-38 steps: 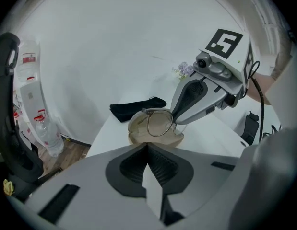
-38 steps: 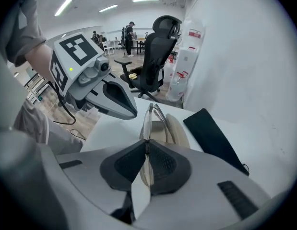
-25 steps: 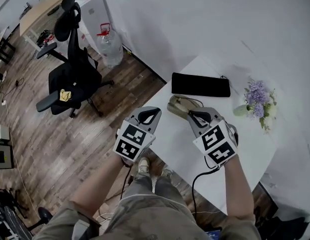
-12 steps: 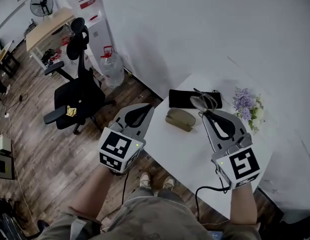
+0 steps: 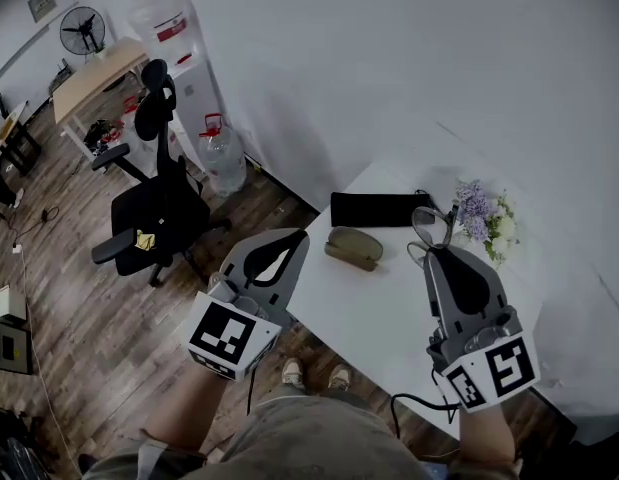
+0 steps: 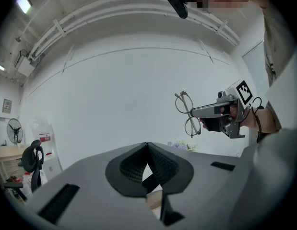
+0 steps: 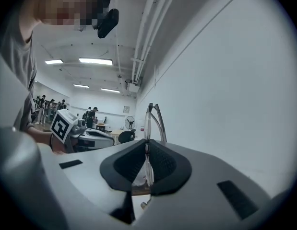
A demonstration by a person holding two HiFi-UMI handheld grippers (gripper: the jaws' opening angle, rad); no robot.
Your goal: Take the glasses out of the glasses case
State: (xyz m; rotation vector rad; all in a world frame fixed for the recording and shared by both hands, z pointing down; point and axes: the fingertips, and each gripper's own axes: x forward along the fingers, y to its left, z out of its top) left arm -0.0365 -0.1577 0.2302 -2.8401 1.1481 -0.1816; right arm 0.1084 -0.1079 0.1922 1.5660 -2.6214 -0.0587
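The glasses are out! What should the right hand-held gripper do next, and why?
Probably lower the glasses onto the bare table beside the glasses case: the right hand-held gripper holds them up in the air, clear of the case.

The left gripper [image 5: 297, 235] and right gripper [image 5: 435, 251] were smooth grey shells with black ribbed pads [image 6: 130, 166]. Each carried a white cube [image 5: 227, 336] printed with black square markers. A black cable [image 5: 414, 400] ran from the right cube at seven o'clock. The person wore olive trousers [image 5: 309, 438].
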